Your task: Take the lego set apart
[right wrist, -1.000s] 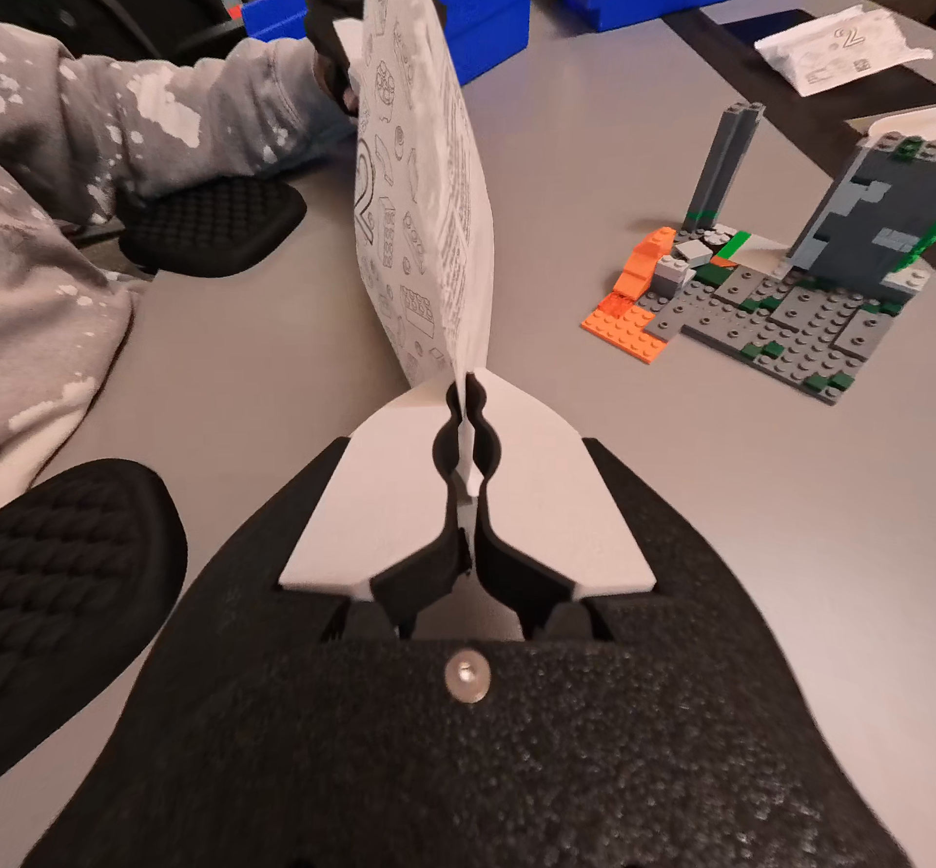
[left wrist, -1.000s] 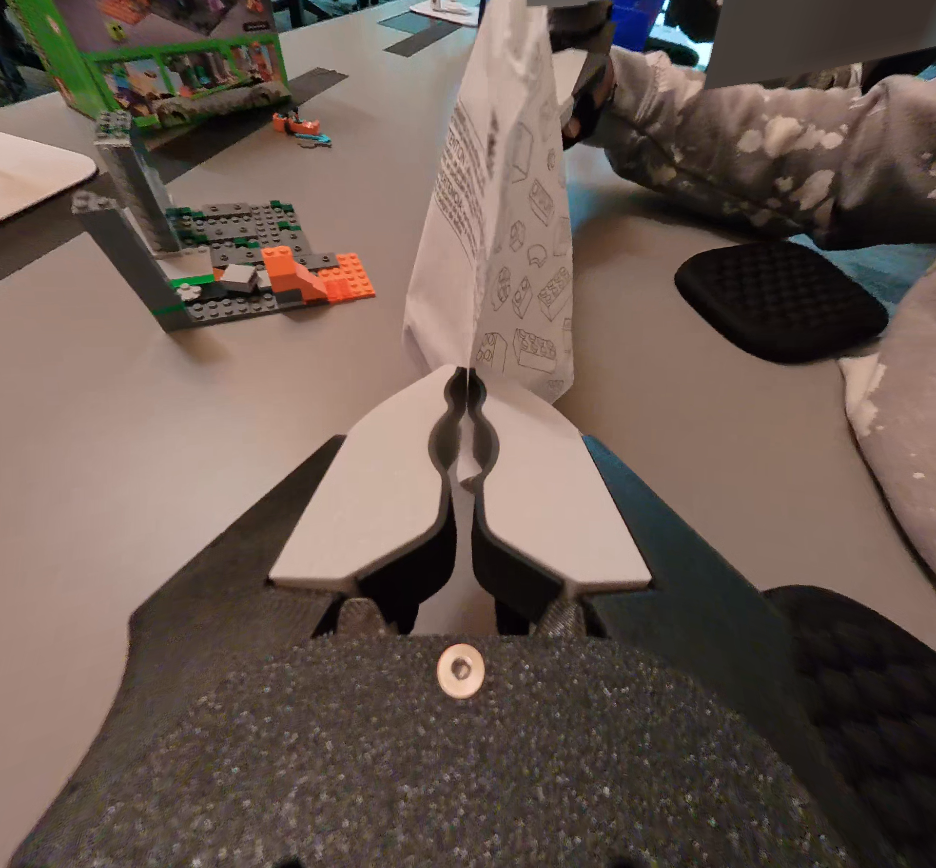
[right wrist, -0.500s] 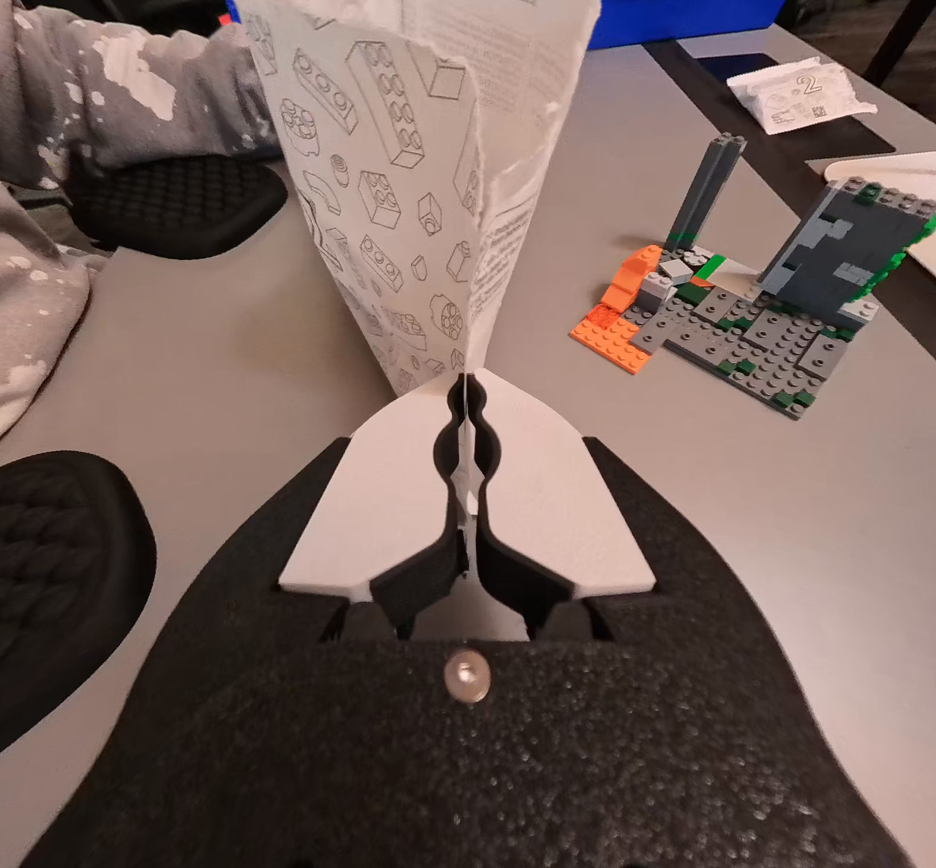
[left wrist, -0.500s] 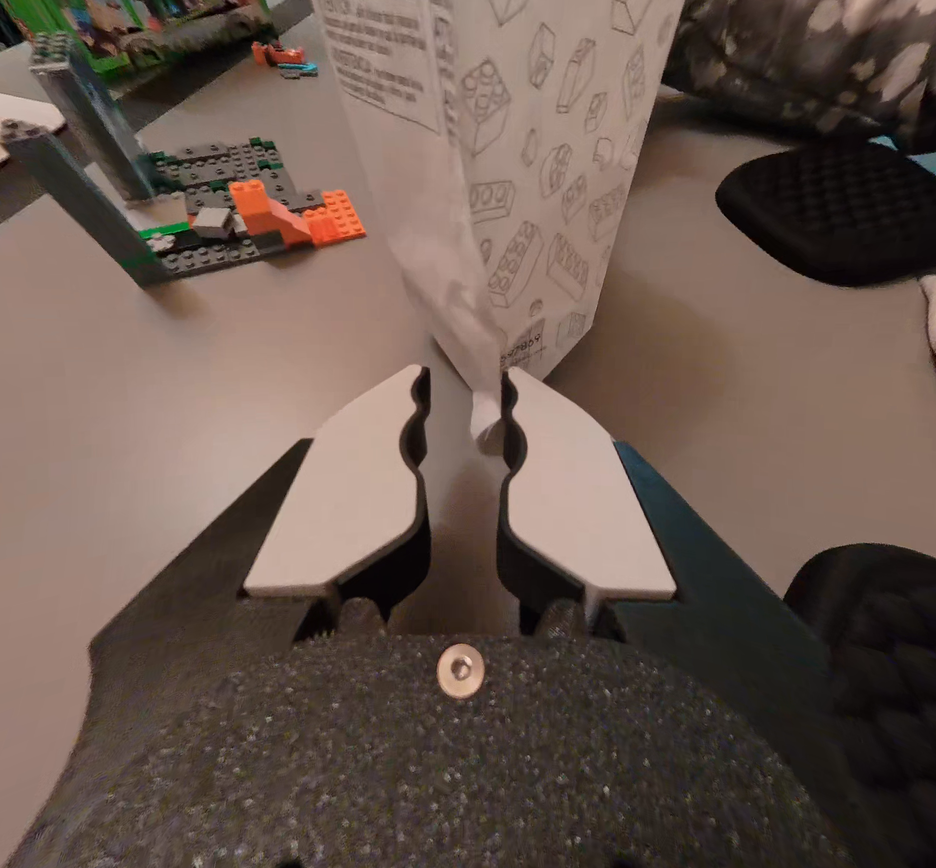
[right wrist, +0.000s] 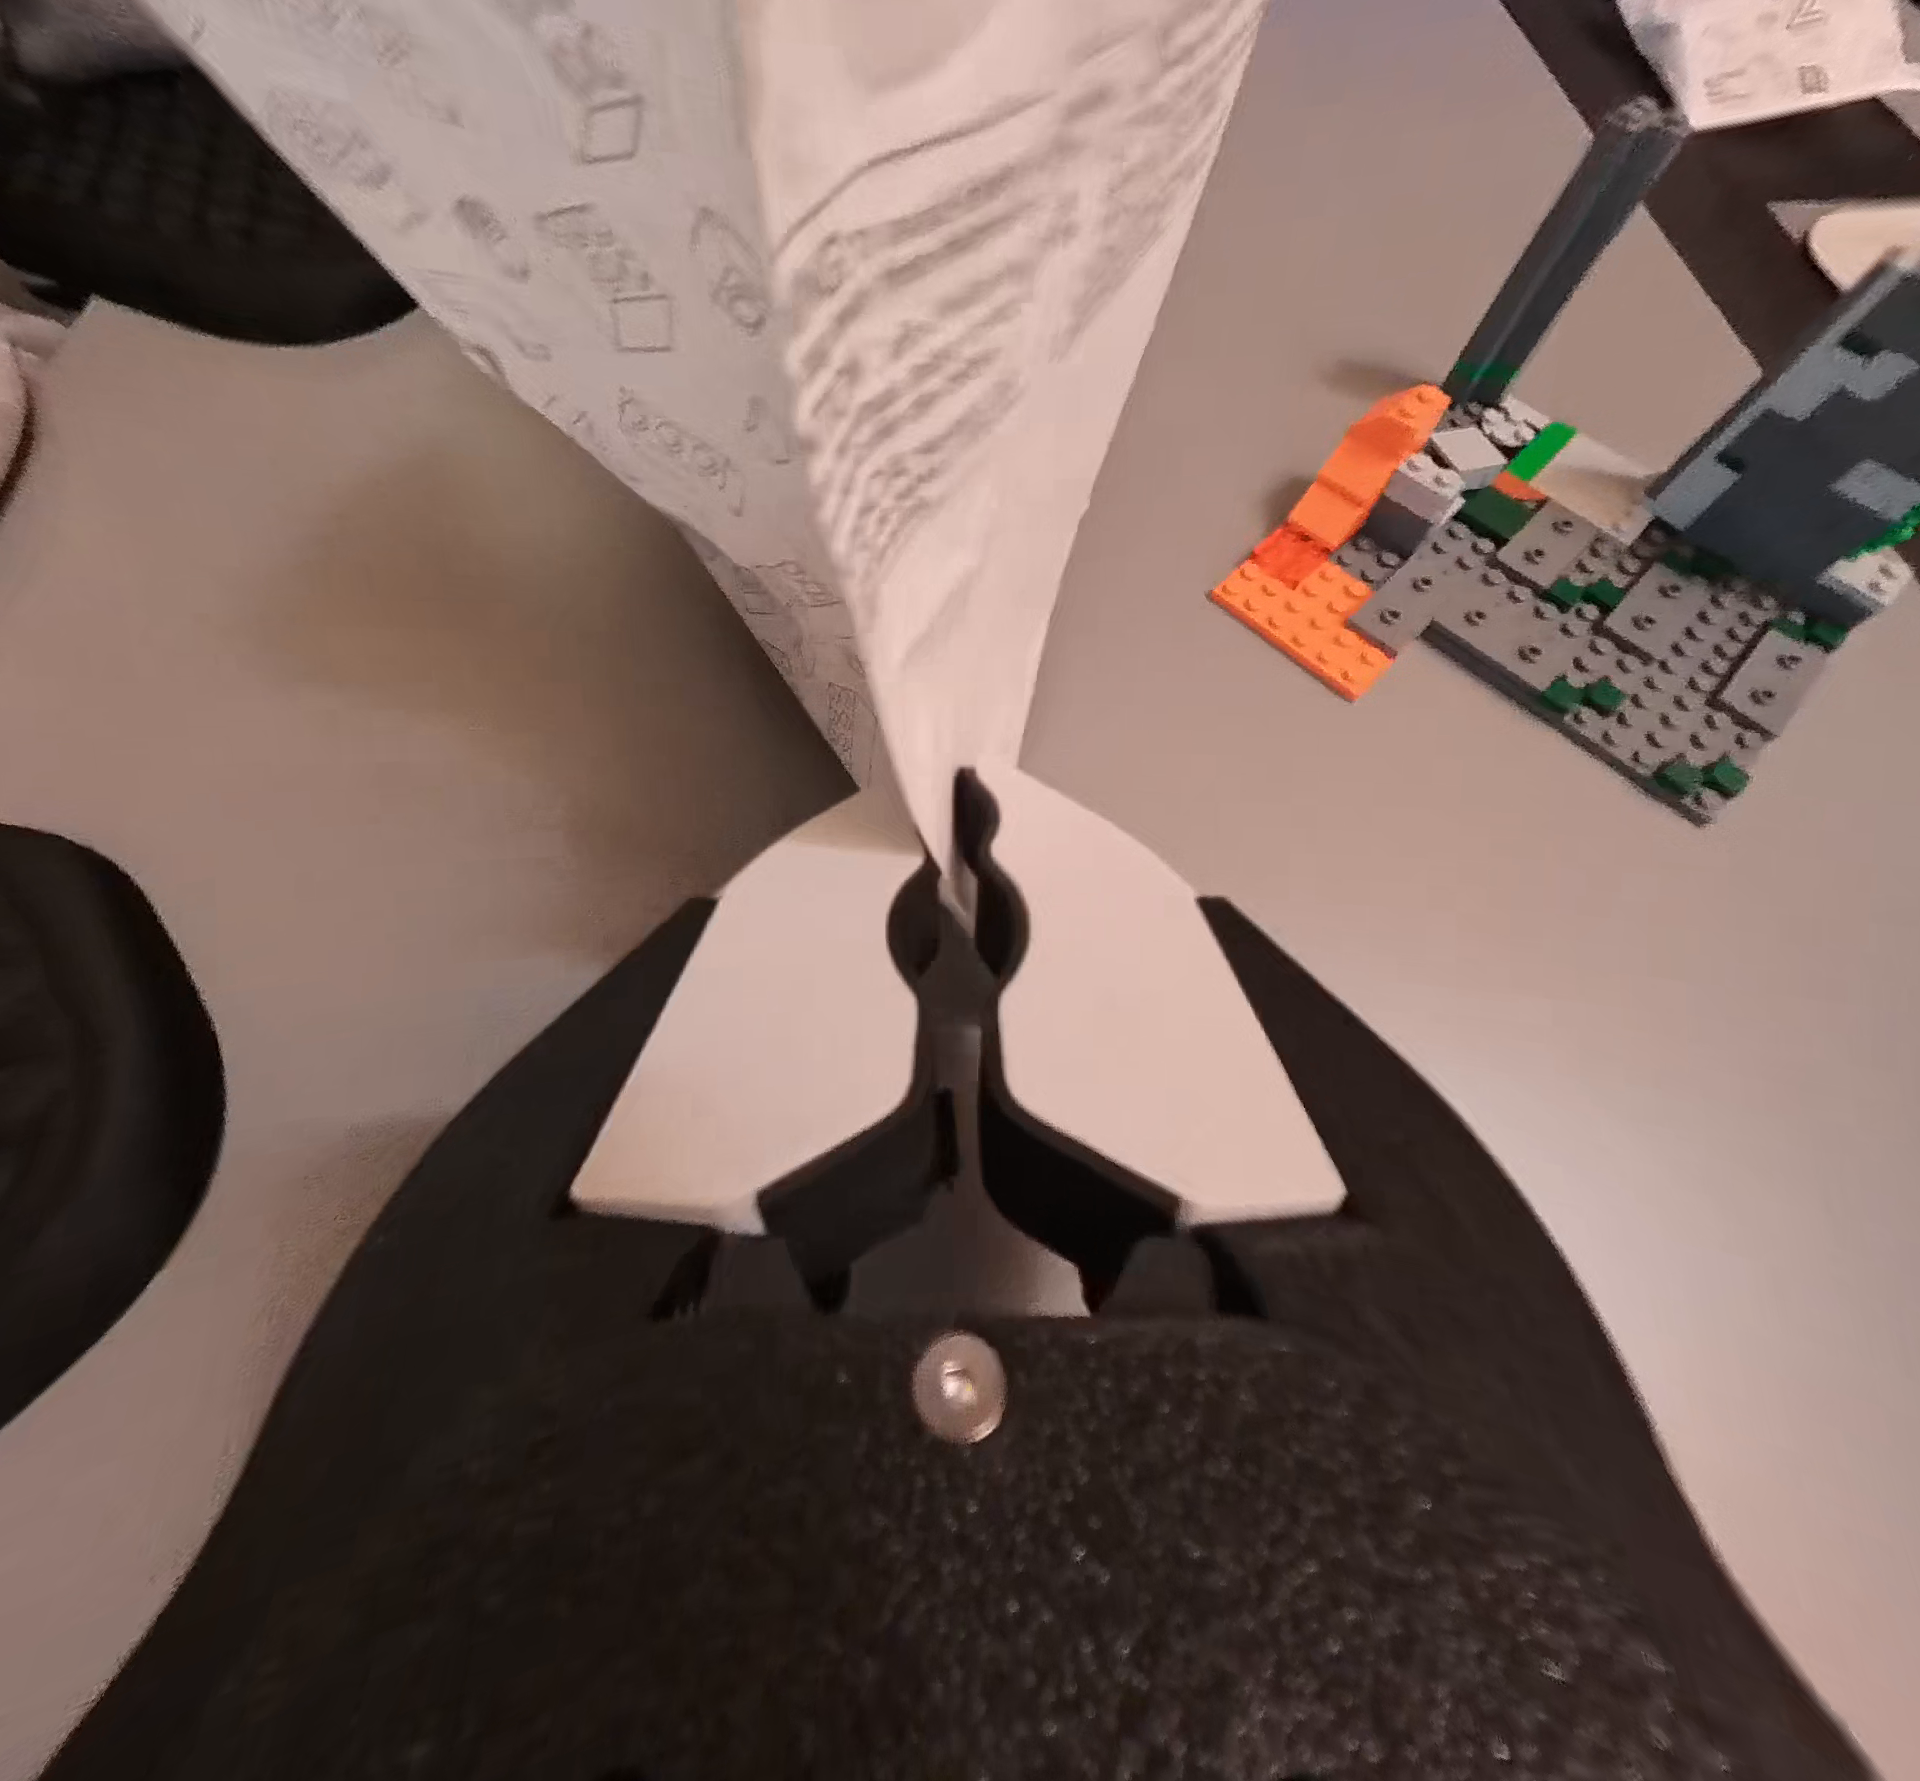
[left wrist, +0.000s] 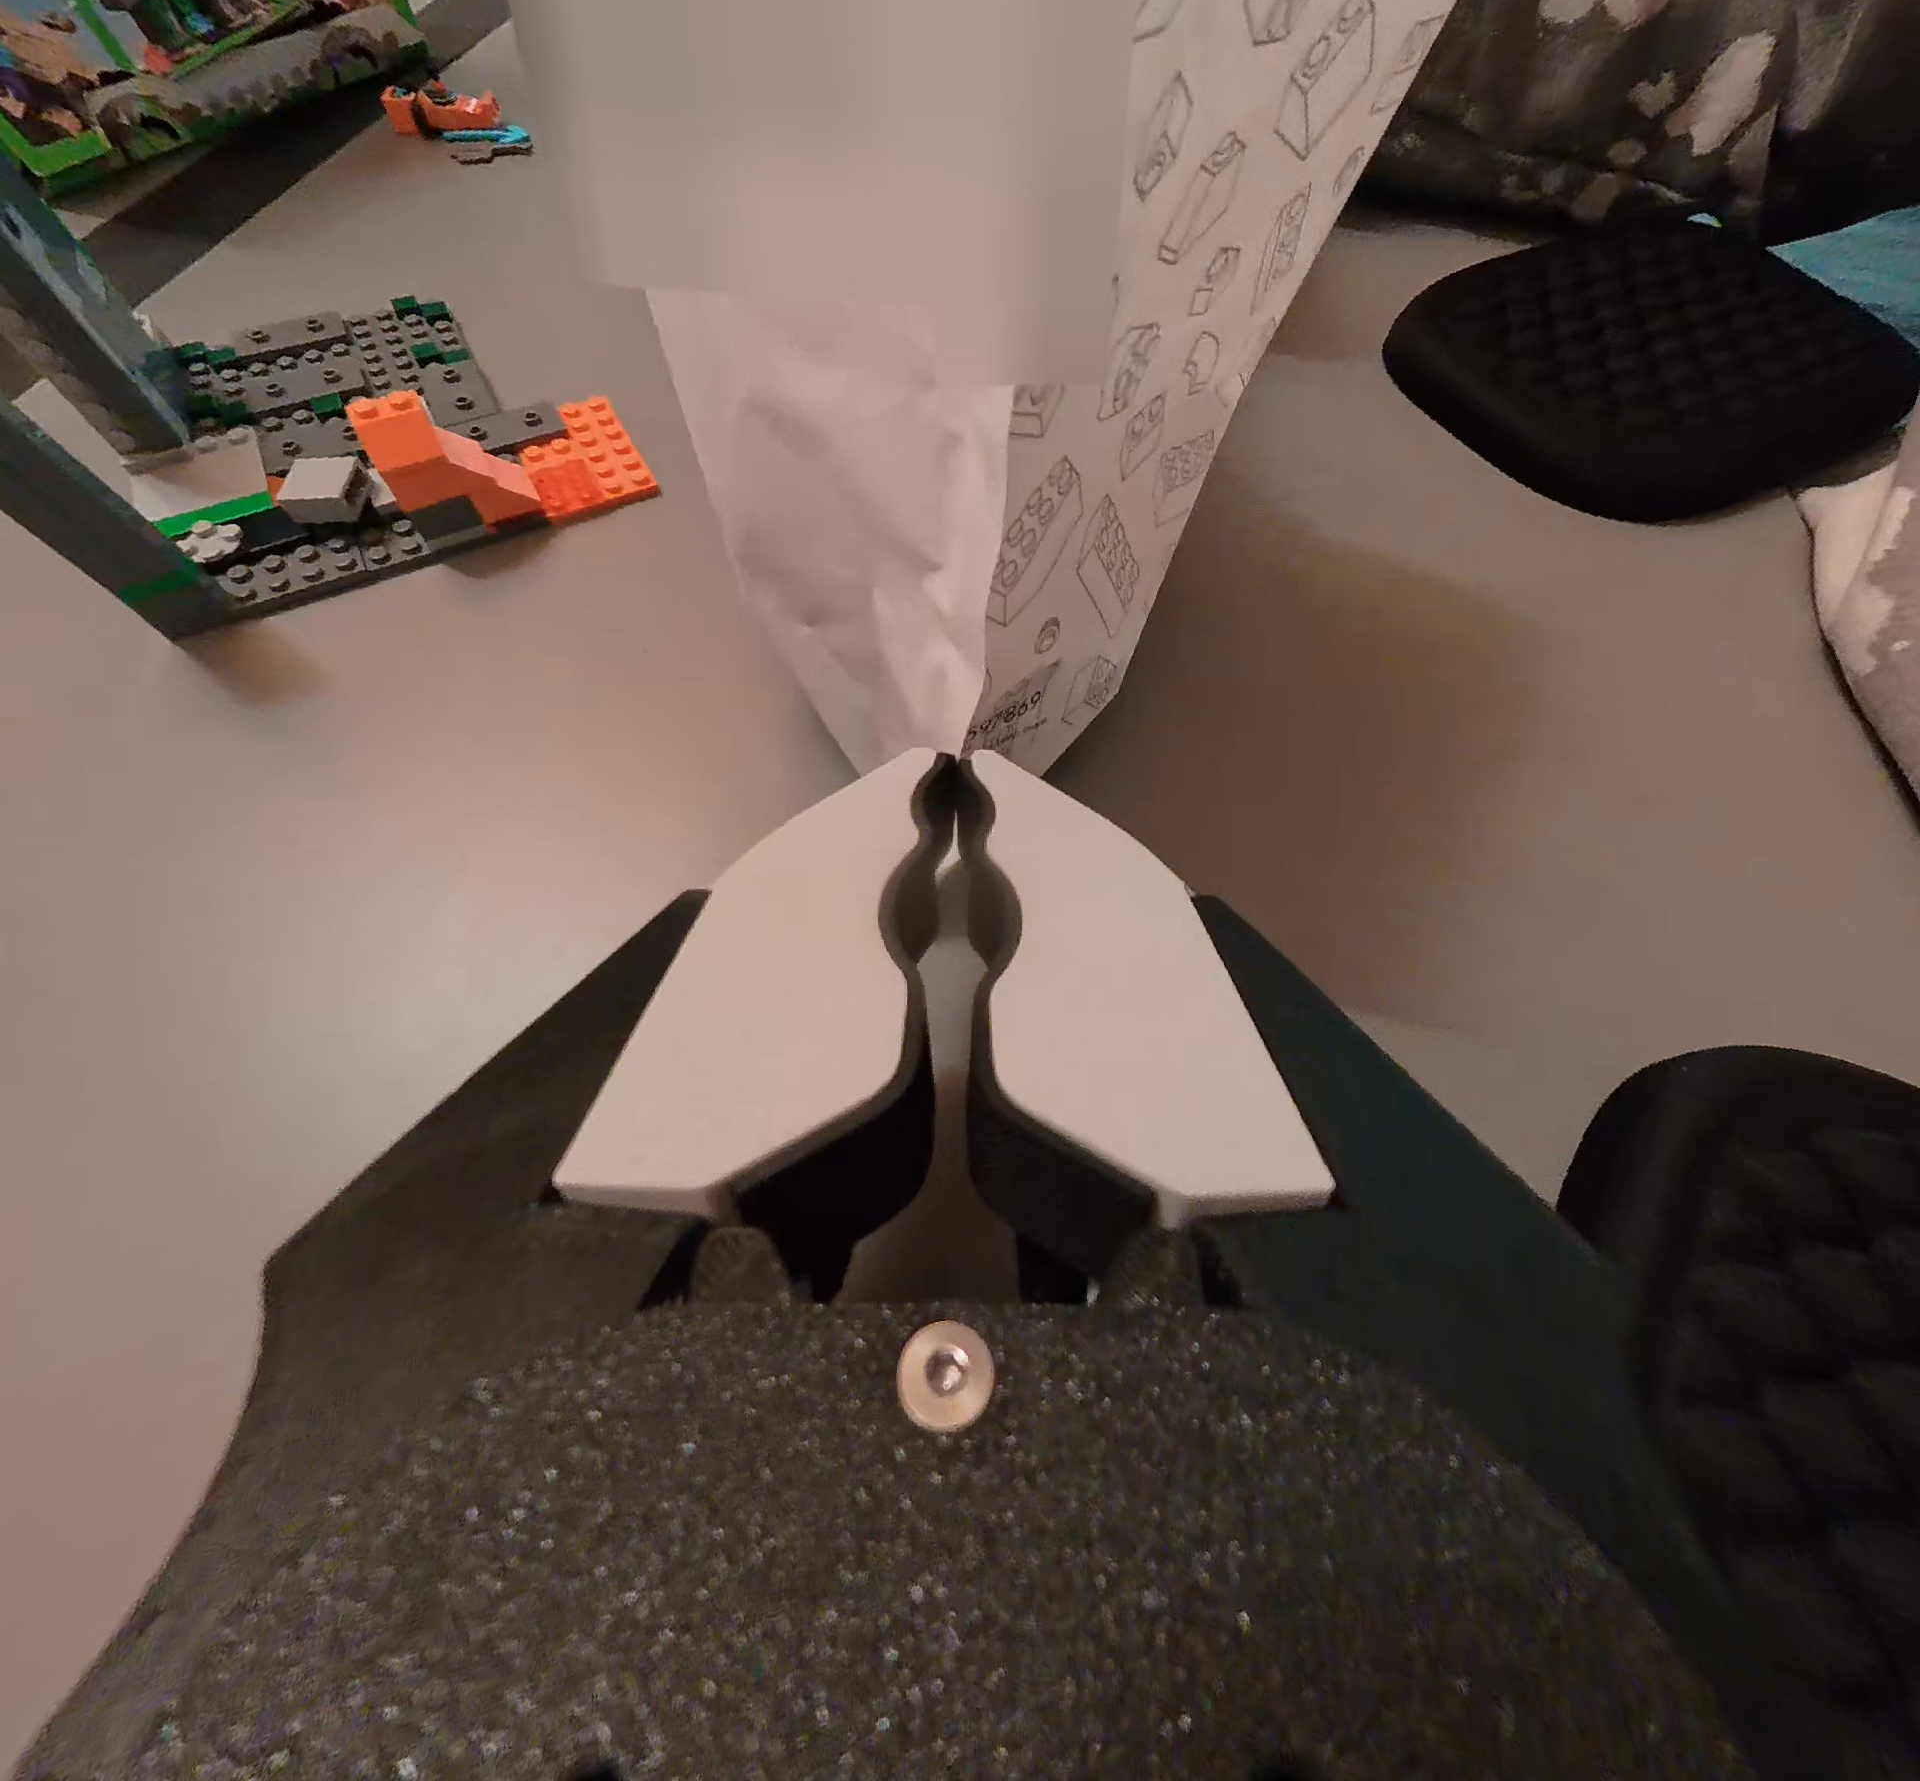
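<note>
Left gripper and right gripper, both closed, pinch the white paper bag. Lego set sits on the table: ten o'clock from left, two o'clock from right.

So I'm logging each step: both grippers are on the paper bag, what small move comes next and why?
Probably ease the left gripper and right gripper apart to spread the paper bag. Both are shut on its edges, and the lego build sits untouched beside it.

Paper bag — white, printed with grey brick outlines. Lego set — grey plates, orange and green pieces. Bench: plain grey.
</note>
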The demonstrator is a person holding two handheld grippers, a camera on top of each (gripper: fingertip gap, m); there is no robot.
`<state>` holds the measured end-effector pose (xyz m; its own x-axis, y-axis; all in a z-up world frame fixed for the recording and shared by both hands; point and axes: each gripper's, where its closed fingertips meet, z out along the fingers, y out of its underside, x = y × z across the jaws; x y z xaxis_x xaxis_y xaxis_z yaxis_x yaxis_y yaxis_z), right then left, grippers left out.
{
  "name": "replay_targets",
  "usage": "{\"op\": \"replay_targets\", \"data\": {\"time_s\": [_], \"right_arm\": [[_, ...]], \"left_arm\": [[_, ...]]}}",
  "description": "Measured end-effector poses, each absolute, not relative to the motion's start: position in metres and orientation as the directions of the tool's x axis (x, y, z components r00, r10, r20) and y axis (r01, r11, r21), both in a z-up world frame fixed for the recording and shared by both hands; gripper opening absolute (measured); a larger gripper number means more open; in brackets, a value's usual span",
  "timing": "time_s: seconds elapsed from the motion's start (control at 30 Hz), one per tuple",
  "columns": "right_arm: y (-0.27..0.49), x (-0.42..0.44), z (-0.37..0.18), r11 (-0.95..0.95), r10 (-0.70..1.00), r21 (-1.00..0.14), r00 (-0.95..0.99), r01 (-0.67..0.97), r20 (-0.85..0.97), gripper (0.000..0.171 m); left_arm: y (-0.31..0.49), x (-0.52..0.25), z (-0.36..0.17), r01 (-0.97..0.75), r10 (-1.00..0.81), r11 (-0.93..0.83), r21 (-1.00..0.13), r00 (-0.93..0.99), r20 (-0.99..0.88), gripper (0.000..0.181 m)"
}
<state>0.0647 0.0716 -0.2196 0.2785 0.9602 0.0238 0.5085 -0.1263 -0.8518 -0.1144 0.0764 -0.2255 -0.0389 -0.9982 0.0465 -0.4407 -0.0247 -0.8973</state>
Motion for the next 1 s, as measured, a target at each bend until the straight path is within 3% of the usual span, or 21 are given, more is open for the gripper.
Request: {"op": "replay_targets", "data": {"time_s": [0.13,0.27,0.53,0.73,1.0], "right_arm": [[0.071,0.068,-0.219,-0.155,0.959,-0.844,0.283,0.514,-0.004,0.0],[0.062,0.082,-0.219,-0.229,0.954,-0.883,0.275,0.409,-0.12,0.0],[0.064,0.07,-0.212,-0.118,0.943,-0.872,0.329,0.475,0.051,0.001],[0.067,0.073,-0.206,-0.167,0.943,-0.888,0.334,0.428,-0.017,0.0],[0.072,0.071,-0.212,-0.179,0.92,-0.864,0.39,0.472,0.023,0.006]], "left_arm": [[0.079,-0.122,-0.227,-0.457,-1.0,-0.009,-0.89,-0.021,0.021,0.001],[0.076,-0.126,-0.22,-0.438,-0.999,-0.029,-0.899,-0.023,0.044,0.001],[0.089,-0.126,-0.225,-0.451,-0.999,-0.012,-0.892,0.04,-0.007,0.0],[0.091,-0.13,-0.216,-0.421,-0.999,-0.036,-0.906,0.05,0.016,0.0],[0.103,-0.127,-0.218,-0.402,-0.993,0.016,-0.915,0.1,-0.062,0.0]]}}
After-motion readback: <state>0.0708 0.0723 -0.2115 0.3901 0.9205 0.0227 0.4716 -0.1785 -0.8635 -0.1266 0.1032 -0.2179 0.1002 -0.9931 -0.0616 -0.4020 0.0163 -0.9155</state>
